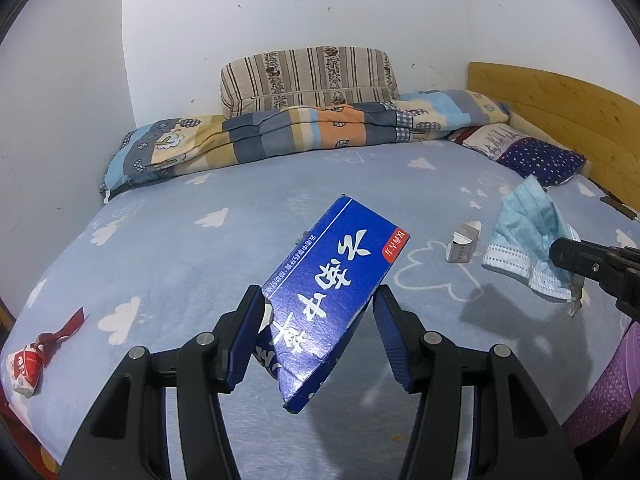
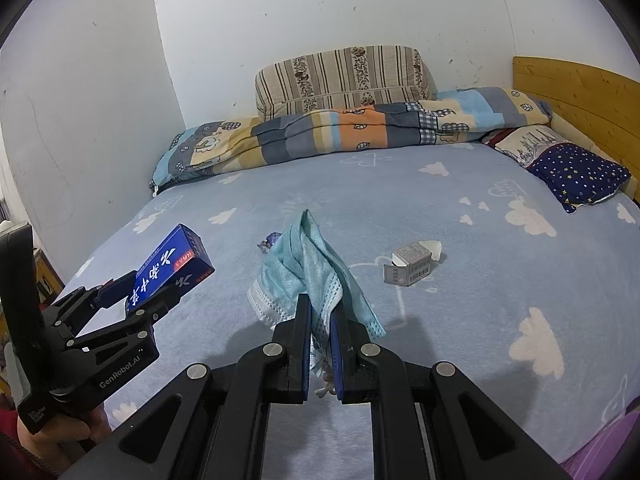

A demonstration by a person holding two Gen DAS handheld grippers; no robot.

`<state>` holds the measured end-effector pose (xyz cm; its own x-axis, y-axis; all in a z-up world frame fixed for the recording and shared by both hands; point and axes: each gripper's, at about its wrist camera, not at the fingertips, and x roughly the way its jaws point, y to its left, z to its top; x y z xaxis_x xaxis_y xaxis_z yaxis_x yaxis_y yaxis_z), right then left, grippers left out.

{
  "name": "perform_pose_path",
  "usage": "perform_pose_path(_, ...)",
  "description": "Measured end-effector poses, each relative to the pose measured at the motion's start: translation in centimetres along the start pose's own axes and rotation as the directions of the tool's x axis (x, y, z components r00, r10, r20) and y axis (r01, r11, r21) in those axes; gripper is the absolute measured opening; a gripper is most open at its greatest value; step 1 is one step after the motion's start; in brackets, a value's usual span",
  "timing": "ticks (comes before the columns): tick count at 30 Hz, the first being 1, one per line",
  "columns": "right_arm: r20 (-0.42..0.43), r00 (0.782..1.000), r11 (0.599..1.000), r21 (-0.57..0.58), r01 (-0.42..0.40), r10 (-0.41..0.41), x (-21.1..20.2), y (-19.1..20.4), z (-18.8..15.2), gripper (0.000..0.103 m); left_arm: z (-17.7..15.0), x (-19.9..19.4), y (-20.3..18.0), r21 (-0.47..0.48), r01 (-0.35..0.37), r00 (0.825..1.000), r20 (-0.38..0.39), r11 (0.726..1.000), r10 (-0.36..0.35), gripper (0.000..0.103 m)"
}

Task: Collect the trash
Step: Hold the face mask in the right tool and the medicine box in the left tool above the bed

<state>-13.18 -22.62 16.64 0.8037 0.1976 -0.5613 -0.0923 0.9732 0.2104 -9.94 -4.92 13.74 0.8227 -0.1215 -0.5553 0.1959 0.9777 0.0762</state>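
Observation:
My left gripper (image 1: 318, 304) is shut on a blue carton with white Chinese lettering (image 1: 328, 292) and holds it tilted above the bed; the carton also shows in the right wrist view (image 2: 170, 270). My right gripper (image 2: 320, 310) is shut on a light blue face mask (image 2: 308, 268), lifted above the sheet; the mask also shows in the left wrist view (image 1: 528, 240). A small grey opened box (image 2: 412, 266) lies on the sheet to the right of the mask. A crumpled red and white wrapper (image 1: 30, 364) lies near the bed's left edge. A small purple wrapper (image 2: 270, 240) peeks out behind the mask.
The bed has a light blue cloud sheet (image 2: 440, 208). A folded patchwork quilt (image 2: 320, 132) and striped cushion (image 2: 344, 80) lie at the back against the wall. A star-print pillow (image 2: 576, 176) sits by the wooden headboard (image 2: 580, 96) at right. Something purple (image 1: 600, 392) is at the bed's right front.

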Motion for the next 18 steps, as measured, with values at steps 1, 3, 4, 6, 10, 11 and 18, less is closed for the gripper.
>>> perform_pose_path(1,0.000,1.000,1.000,0.000,0.001,-0.001,0.00,0.00,0.00,0.009,-0.01,-0.01,-0.02,0.001,0.001,1.000,0.000,1.000,-0.001,0.055)
perform_pose_path(3,0.000,1.000,1.000,0.001,0.000,0.000,-0.01,-0.02,0.00,0.009,-0.03,0.01,-0.03,0.004,0.003,1.000,0.001,1.000,-0.003,0.055)
perform_pose_path(4,0.000,1.000,1.000,0.000,0.000,0.000,-0.01,-0.03,0.00,0.009,-0.03,0.00,-0.07,0.003,0.002,1.000,0.001,1.000,-0.002,0.055)
perform_pose_path(6,0.000,1.000,1.000,0.001,0.000,0.000,-0.02,-0.05,0.00,0.009,-0.04,-0.02,-0.11,0.002,0.003,1.000,0.000,1.000,-0.003,0.055)
perform_pose_path(10,0.000,1.000,1.000,0.001,0.001,-0.001,-0.03,-0.07,0.00,0.009,-0.04,-0.08,-0.34,0.003,0.003,1.000,0.000,1.000,-0.003,0.055)
perform_pose_path(11,0.000,1.000,1.000,0.001,0.000,0.000,-0.02,-0.08,0.00,0.009,-0.02,-0.07,-0.30,0.004,0.006,1.000,0.000,1.000,-0.006,0.055)
perform_pose_path(18,-0.001,1.000,1.000,0.002,0.000,0.000,-0.04,-0.13,0.01,0.009,0.02,-0.02,-0.55,0.015,0.014,1.000,0.001,1.000,-0.014,0.055)
